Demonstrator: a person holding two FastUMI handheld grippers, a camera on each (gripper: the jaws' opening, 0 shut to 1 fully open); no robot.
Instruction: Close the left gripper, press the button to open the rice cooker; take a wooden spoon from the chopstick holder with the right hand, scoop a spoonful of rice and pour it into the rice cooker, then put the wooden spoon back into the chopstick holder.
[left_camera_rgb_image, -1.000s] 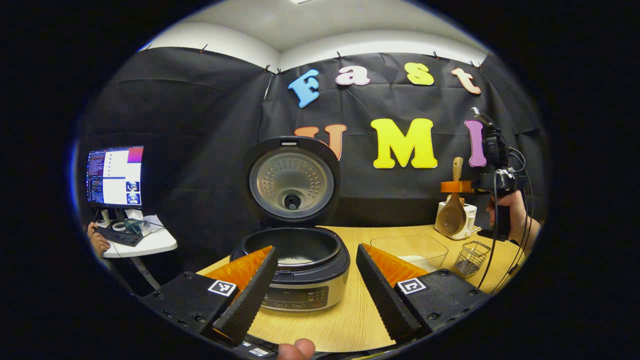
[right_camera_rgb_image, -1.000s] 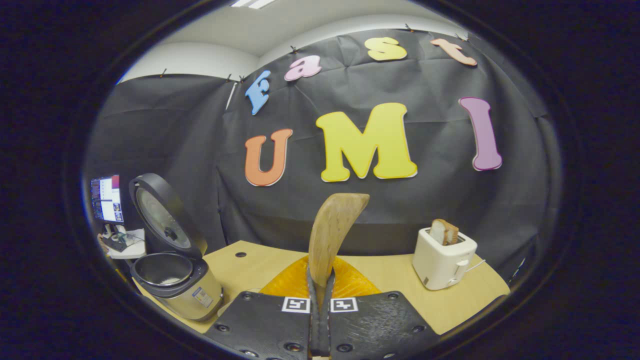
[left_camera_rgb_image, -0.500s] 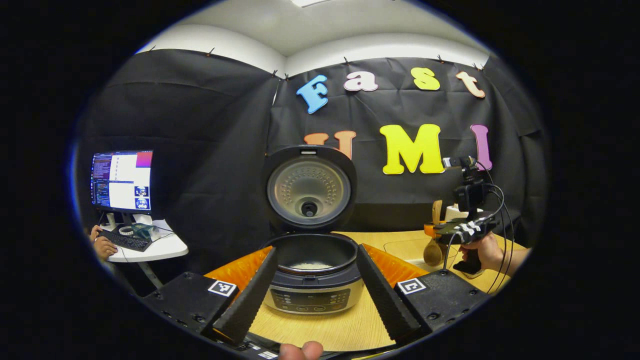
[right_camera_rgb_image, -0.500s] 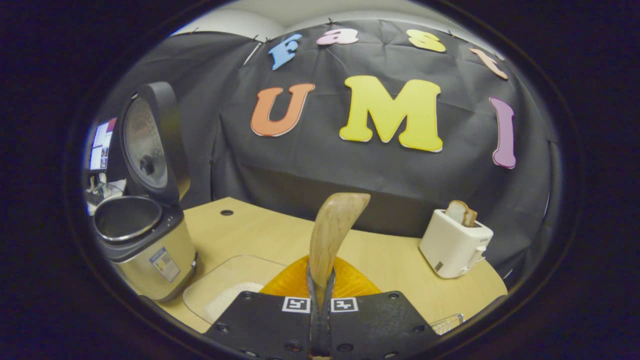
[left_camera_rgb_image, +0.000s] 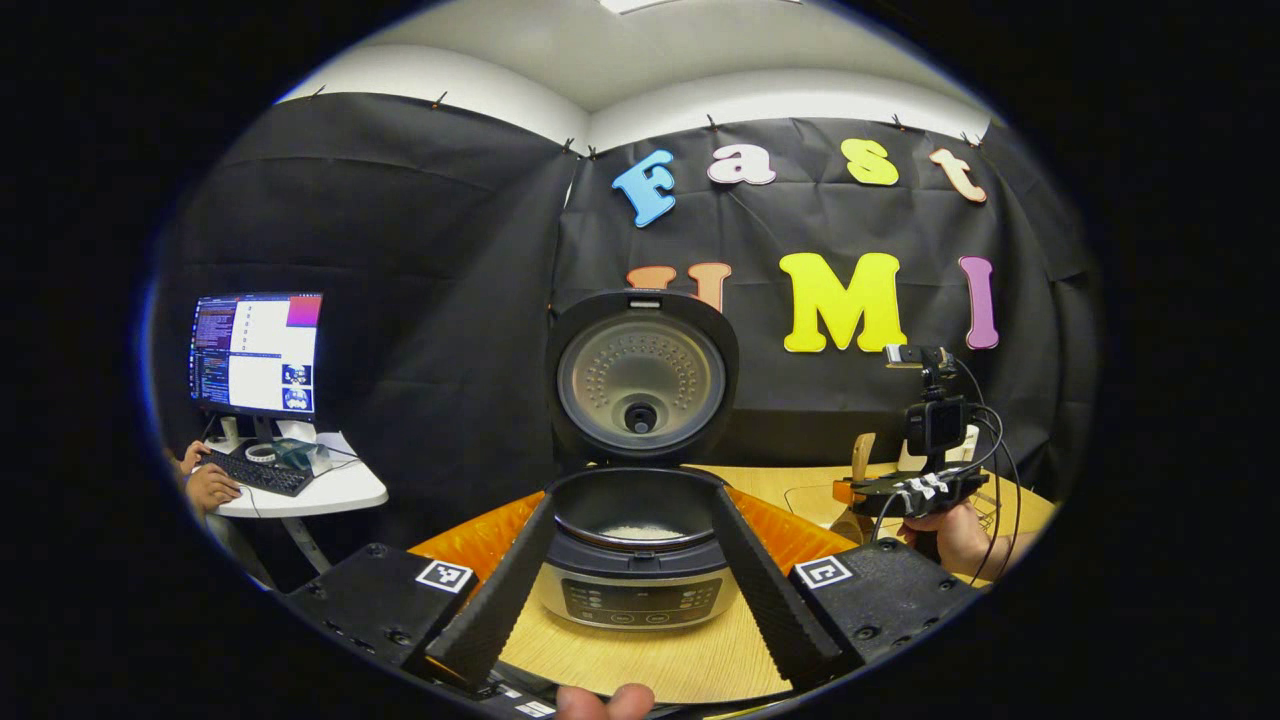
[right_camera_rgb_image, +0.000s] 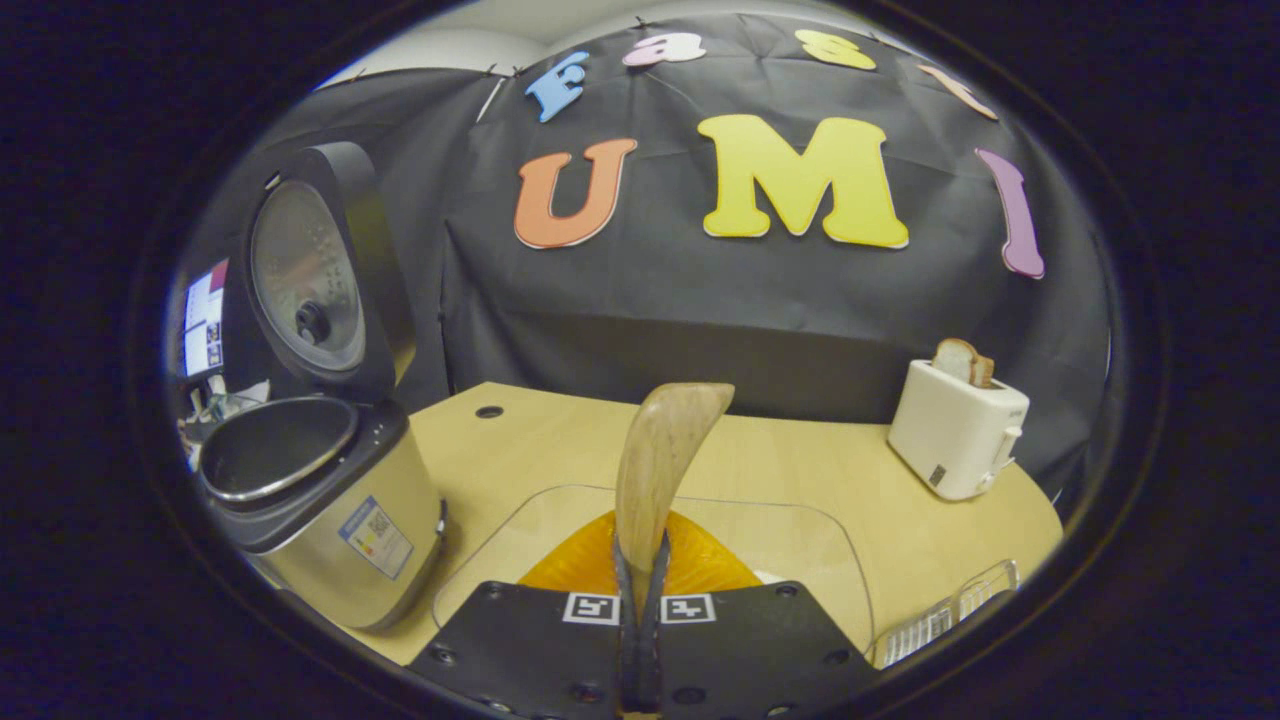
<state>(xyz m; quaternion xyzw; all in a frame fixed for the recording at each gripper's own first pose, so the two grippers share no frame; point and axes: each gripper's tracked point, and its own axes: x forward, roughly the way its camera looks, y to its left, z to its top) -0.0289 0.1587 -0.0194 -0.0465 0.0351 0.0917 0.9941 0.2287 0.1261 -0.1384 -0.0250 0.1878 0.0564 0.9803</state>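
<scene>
- Lower than a second ago in the left gripper view, the right tongs carry the wooden spoon down beside the rice cooker, whose lid stands up.
- Left tongs spread wide, framing the cooker; a hand grips the far tool from below.
- Right gripper view: right tongs pressed together on the spoon's handle, now above the clear container on the surface; its rice is mostly hidden, and the wire chopstick holder is cut off.

the spoon is smooth wood, the cooker pot shiny metal, the table pale wood.
</scene>
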